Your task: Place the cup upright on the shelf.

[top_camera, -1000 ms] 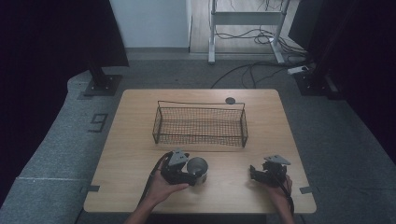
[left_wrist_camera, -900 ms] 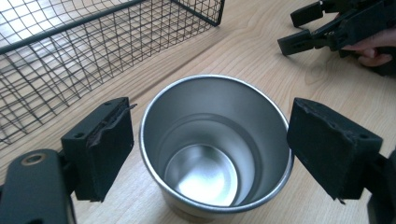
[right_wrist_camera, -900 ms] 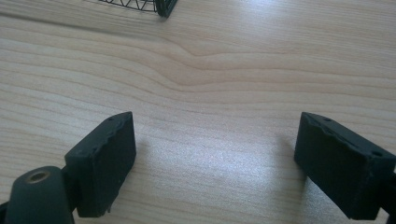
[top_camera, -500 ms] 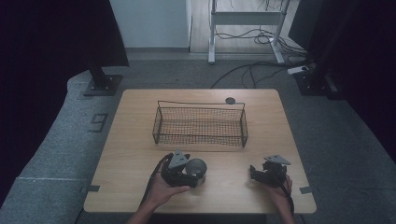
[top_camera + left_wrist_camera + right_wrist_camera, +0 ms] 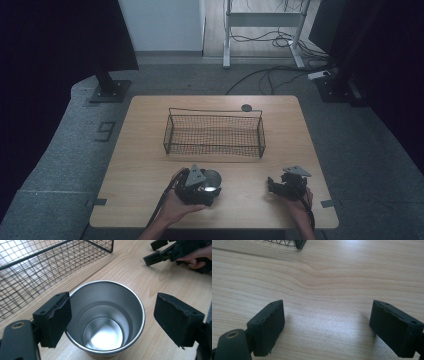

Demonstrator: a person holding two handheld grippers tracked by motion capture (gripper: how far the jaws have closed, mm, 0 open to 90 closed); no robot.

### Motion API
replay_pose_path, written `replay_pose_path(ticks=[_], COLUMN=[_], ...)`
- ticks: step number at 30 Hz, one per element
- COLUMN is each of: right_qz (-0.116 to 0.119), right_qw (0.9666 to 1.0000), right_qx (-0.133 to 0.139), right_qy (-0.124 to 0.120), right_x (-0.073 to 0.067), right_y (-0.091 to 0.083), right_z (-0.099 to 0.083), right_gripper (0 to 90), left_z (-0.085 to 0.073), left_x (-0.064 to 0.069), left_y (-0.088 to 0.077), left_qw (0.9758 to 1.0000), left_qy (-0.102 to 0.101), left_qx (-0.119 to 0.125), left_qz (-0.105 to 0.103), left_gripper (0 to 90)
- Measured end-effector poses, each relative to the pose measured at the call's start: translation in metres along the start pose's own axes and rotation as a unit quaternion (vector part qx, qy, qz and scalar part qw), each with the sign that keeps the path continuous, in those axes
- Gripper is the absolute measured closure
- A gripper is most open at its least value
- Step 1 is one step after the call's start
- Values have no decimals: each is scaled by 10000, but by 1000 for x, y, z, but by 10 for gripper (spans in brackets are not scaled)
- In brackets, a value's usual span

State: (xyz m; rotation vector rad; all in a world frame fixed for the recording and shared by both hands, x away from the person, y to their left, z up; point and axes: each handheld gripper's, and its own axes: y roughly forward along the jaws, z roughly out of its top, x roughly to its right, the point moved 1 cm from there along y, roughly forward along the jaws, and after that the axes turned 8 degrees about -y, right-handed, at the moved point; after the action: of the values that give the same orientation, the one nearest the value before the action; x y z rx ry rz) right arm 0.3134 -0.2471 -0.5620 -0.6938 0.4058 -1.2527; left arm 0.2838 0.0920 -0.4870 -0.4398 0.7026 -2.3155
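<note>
The shiny metal cup point(image 5: 106, 320) stood upright on the wooden surface point(image 5: 145, 170), mouth up, near the person's edge and just in front of the wire basket point(image 5: 215, 131). It sat right between the jaws of the left tongs point(image 5: 112, 317). Those jaws were apart, one touching the rim and one with a gap. The right tongs point(image 5: 327, 325) were apart too, holding nothing, well off to the side. The left tongs were much nearer to grab it.

The near strip of table point(image 5: 130, 200) was left bare between the steel cup point(image 5: 106, 320) and the right gripper point(image 5: 274, 186). Passage beyond was barred by the wire basket point(image 5: 214, 134).
</note>
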Motion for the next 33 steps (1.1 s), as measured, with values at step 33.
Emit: replay_pose_path(ticks=[33], right_qz=[-16], right_qw=[10000], right_qx=[-5], right_qy=[11], right_x=[0], right_y=[0], right_z=[0], right_gripper=[125], left_z=[-10], left_x=[-4], left_y=[9], left_qw=[9998], left_qy=[13], left_qx=[-168], left_qz=[91], left_gripper=[0])
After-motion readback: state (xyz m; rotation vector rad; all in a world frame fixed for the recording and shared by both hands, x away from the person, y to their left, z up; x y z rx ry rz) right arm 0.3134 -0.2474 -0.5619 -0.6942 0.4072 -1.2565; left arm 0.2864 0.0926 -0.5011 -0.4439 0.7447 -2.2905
